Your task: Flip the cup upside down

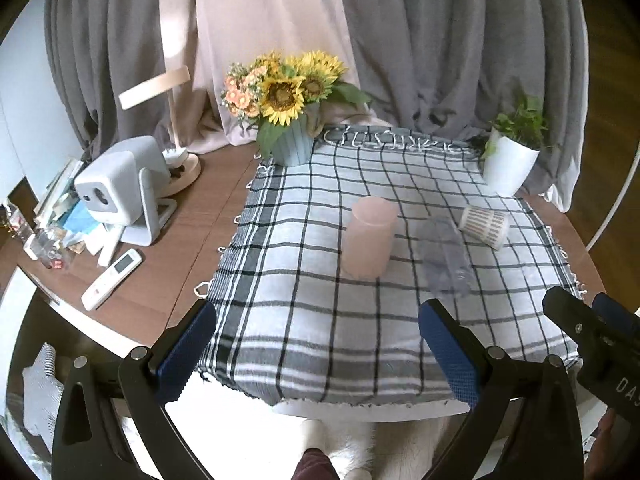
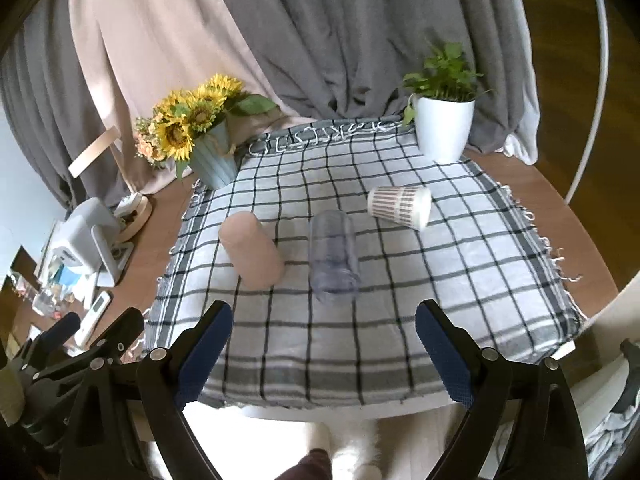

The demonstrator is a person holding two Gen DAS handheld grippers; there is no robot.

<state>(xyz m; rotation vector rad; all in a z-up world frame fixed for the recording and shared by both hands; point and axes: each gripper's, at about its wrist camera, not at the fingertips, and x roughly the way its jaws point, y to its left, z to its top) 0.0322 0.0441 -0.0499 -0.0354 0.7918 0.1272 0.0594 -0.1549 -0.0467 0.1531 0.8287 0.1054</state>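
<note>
a round wooden tabletop (image 1: 208, 216) stands before grey and beige curtains (image 2: 320, 40), its middle covered by a checked cloth (image 2: 400, 300) that gives the cups a soft, non-slip bed. three cups stand or lie on the cloth in a loose row: a pink cup (image 1: 370, 236), upright or possibly inverted (its open end cannot be told); a clear cup (image 2: 334, 256) at centre, which appears to lie on its side, though blur leaves this uncertain; and a striped paper cup (image 2: 400, 206) tipped on its side farther right. a sunflower pot (image 1: 292, 144) and a white planter (image 2: 442, 128) mark the far corners of the cloth, clear of the working area. off the cloth to the left sit a small white projector (image 1: 120, 188), a remote (image 1: 112, 280) and a lamp (image 1: 160, 88).

the left tongs (image 1: 318, 344) and right tongs (image 2: 324, 350) both hover at the near edge, spread wide and holding nothing, well apart from every cup. the right tongs face the clear cup almost squarely, which suggests it as the likely target; no grasp has begun, so the flip is not yet started.
</note>
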